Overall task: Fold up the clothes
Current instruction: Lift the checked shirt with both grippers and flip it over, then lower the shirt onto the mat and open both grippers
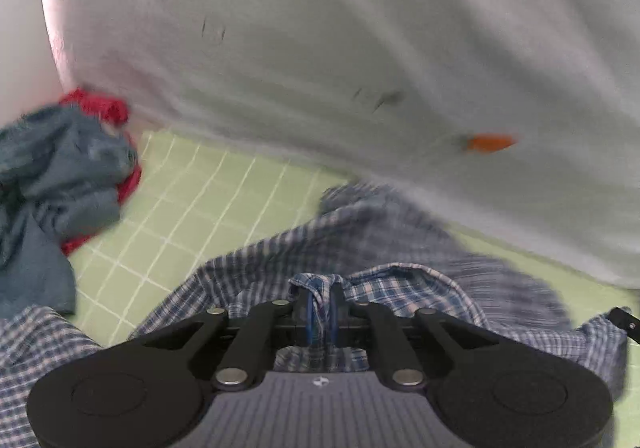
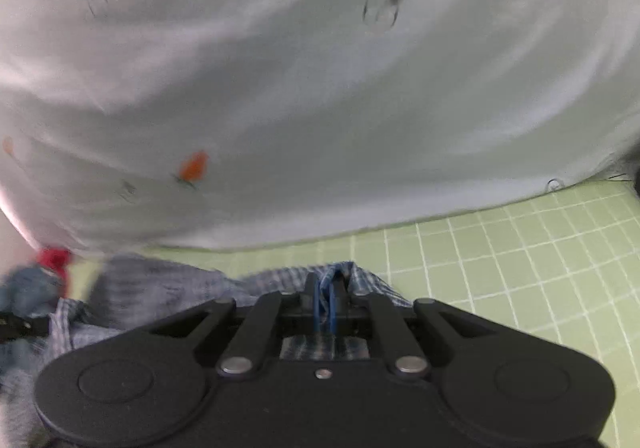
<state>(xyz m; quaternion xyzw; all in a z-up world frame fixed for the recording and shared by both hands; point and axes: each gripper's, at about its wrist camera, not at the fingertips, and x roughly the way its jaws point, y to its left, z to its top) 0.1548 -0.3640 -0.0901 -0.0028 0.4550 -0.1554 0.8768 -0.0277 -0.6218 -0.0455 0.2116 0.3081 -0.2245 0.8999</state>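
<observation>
Each black tool, left [image 1: 320,298] and right [image 2: 326,288], is clamped shut on a bunched fold of the soft blue-checked shirt [image 1: 400,232], which spreads rumpled over the green gridded desk [image 1: 192,208] before a smooth white cloth [image 1: 320,48] with orange marks.

Colour rundown: the shirt [image 1: 256,268] pinched at 6 o'clock is a blue-and-white check, kinda plaid. The mat [image 2: 520,268] under it is pale green with a white grid. Up at 12 o'clock, a big white cloth [image 1: 320,48] with small orange marks and dark squiggles. At 9 o'clock, a dusty teal garment [image 1: 52,176] over something bright red [image 1: 100,104]. Both grippers are black with blue pads.
</observation>
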